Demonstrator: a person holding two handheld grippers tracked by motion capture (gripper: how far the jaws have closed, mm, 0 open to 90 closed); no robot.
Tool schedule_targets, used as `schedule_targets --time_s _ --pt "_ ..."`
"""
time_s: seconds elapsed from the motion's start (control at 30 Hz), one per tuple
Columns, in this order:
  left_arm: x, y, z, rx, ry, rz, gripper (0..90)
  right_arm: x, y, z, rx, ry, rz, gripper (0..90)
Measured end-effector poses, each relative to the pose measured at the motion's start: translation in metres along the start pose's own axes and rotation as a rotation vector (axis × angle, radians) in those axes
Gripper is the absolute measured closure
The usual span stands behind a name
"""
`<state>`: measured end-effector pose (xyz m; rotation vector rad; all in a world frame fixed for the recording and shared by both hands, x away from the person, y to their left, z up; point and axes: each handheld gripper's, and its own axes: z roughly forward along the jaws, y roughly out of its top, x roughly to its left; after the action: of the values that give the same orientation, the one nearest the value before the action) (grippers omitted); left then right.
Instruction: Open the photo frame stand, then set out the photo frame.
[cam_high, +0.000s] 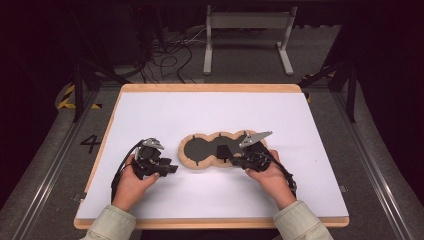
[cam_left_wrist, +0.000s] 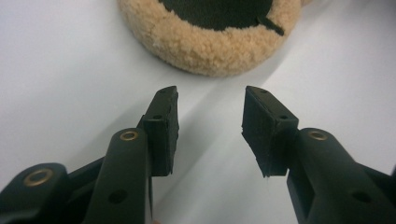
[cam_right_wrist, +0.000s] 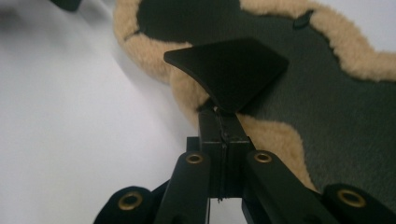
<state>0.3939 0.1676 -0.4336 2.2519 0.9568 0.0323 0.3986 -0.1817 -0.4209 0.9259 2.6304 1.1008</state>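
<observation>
Left hand (cam_high: 134, 176) low on the white table top (cam_high: 200, 107), wrapped round left gripper (cam_high: 172, 168), sleeve coming in from the near edge, wrist roughly straight, jaws aimed sideways twd the middle. Jaws about half apart, nothing btwn them, pads (cam_left_wrist: 163, 126) clear of the surface ahead. Just beyond the tips in left gripper view: rounded end of the fleece-edged dark mat (cam_left_wrist: 212, 44), close but not touching. In high view same mat (cam_high: 197, 150) lying flat right of that gripper, lobed outline, tan fluffy border, dark centre w/ small slits. Further right, right hand (cam_high: 267, 172) resting on the table, fingers curled over the gripper body, forearm angled in from the near right corner, grey three-cornered plate (cam_high: 255, 138) on top tilted up. Right gripper (cam_high: 226, 154) pointing left over the mat's right part, jaws fully closed. In right gripper view a thin dark flat flap (cam_right_wrist: 229, 70) gripped by its narrow end at the tips, broad end fanning out ahead, raised a bit above the fleece border (cam_right_wrist: 187, 93) and dark inner surface beneath. Whether flap is joined to the mat: can't tell.
</observation>
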Motion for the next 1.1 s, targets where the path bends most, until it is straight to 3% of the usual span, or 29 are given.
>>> schedule_targets --time_s 0.27,0.37,0.6,0.67,0.73,0.93,1.1 --pt "0.000 -0.011 -0.005 0.004 -0.009 -0.031 55.5 -0.001 0.011 -0.001 -0.057 -0.016 -0.005 90.0" --pt "0.001 -0.011 -0.008 -0.015 -0.018 -0.044 55.4 0.001 0.012 -0.002 -0.080 -0.033 -0.003 89.0" --pt "0.004 0.002 -0.007 -0.037 -0.019 -0.082 53.4 0.005 0.007 -0.012 -0.022 -0.032 -0.037 82.2" --pt "0.005 0.008 -0.007 -0.045 -0.010 -0.097 52.8 0.005 0.005 -0.022 -0.043 -0.050 -0.034 79.7" --pt "0.005 0.013 -0.008 -0.054 -0.005 -0.110 52.2 0.002 0.002 -0.036 -0.074 -0.066 -0.018 75.9" --pt "0.001 0.023 -0.009 -0.075 0.021 -0.093 48.9 -0.009 -0.010 -0.066 -0.164 -0.110 0.076 66.2" --pt "0.003 0.028 -0.007 -0.124 0.031 -0.128 48.1 -0.018 -0.021 -0.081 -0.206 -0.149 0.120 64.2"
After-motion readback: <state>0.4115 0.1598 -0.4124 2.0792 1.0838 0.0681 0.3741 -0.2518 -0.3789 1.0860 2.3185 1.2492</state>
